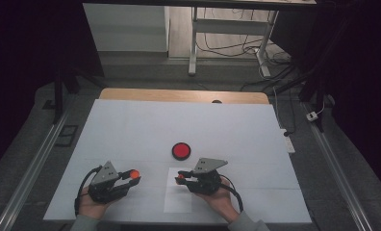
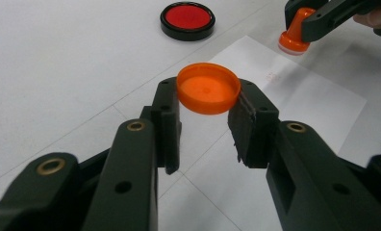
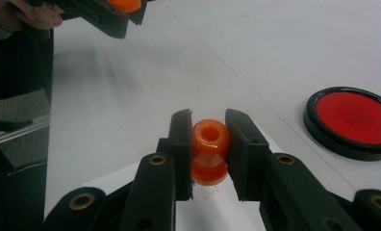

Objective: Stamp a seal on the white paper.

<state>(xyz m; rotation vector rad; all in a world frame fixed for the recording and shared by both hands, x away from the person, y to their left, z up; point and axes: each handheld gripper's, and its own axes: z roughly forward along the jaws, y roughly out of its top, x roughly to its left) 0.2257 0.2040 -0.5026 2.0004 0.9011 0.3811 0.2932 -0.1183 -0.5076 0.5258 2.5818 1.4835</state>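
Stamp (image 3: pixel 209 150) pinched by its neck in right gripper (image 1: pixel 181 178), base down on paper (image 1: pixel 178 197), near the sheet's top edge; a faint red mark shows on the paper by it. Left gripper (image 1: pixel 133 175) pinches orange cap (image 2: pixel 208 88) at its rim, held off the table, well left of the sheet. Likely stamping: press straight down, keep the stamp upright, lift clean so no smear. Ink pad (image 1: pixel 181 150) sits open just beyond the paper, nothing blocking either jaws' path.
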